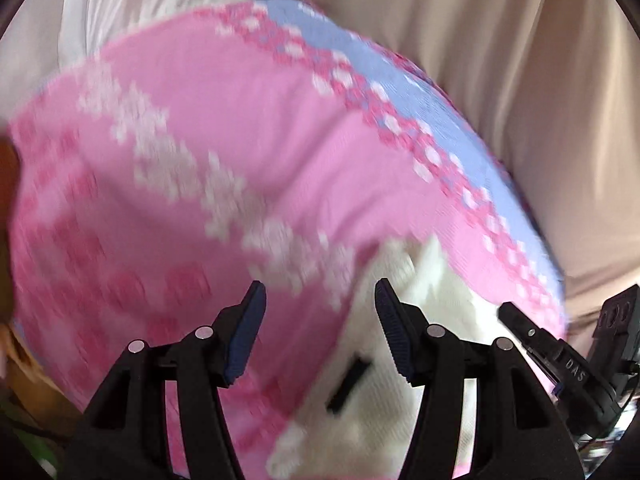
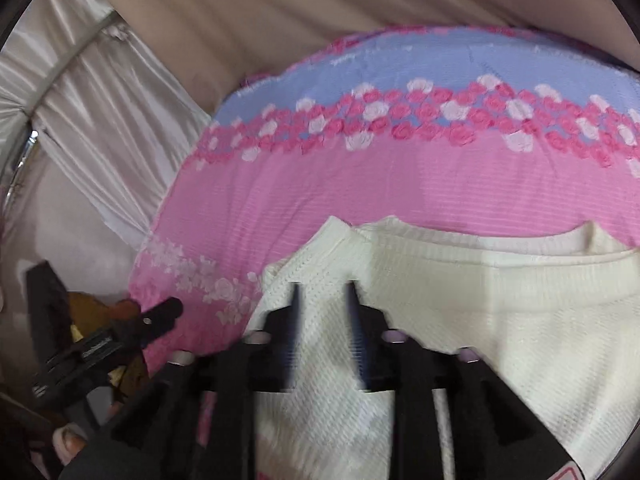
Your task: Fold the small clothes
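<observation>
A cream-white knit garment lies flat on a pink and blue flowered sheet, its ribbed edge toward the far side. My right gripper hovers over the garment's left part, jaws open, the knit showing between them and not pinched. In the blurred left wrist view my left gripper is open over the spot where the white garment meets the pink sheet, with nothing held. The right gripper shows at the lower right there, and the left gripper at the lower left of the right wrist view.
Beige fabric rises behind the sheet. Shiny white cloth hangs at the left. Brown and yellow things lie beyond the sheet's left edge. A small dark mark sits on the garment.
</observation>
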{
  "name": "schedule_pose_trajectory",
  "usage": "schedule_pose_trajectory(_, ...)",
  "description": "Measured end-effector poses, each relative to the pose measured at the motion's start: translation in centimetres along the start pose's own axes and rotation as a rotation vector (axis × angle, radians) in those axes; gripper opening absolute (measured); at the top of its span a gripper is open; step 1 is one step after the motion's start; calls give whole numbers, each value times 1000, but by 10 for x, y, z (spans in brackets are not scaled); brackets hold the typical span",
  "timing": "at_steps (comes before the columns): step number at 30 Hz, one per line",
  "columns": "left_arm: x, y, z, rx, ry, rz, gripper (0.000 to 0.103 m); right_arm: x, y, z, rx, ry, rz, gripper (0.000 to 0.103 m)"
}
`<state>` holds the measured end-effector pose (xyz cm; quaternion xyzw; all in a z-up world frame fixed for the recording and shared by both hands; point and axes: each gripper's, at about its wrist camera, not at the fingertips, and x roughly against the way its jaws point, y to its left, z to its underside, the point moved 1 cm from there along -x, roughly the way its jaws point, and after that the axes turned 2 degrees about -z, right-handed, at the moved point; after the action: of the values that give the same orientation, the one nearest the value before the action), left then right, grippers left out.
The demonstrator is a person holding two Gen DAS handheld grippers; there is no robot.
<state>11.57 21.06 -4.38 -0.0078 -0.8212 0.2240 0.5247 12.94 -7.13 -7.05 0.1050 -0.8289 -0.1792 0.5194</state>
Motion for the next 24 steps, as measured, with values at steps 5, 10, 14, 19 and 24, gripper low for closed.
schedule_pose_trajectory(5, -7, -17, -11, -89, 1, -59, 55, -61, 7, -8, -50, 90, 35, 57)
schedule_pose_trajectory(10, -18, -17, -7, -80, 62, -9, 55, -58, -9, 5, -75, 48, 58, 8)
schedule_pose_trajectory(14, -29, -23, -9, -58, 131, 89, 55, 16, -22, 24, -79, -96, 28, 8)
schedule_pose_trajectory(19, -69, -54, -2, -11, 275, 238, 55, 84, -25, 44, -94, -215, -25, 8)
schedule_pose_trajectory(24, -124, -81, -7, -16, 303, 269, 60, 77, -16, 47, -54, -190, -16, 8)
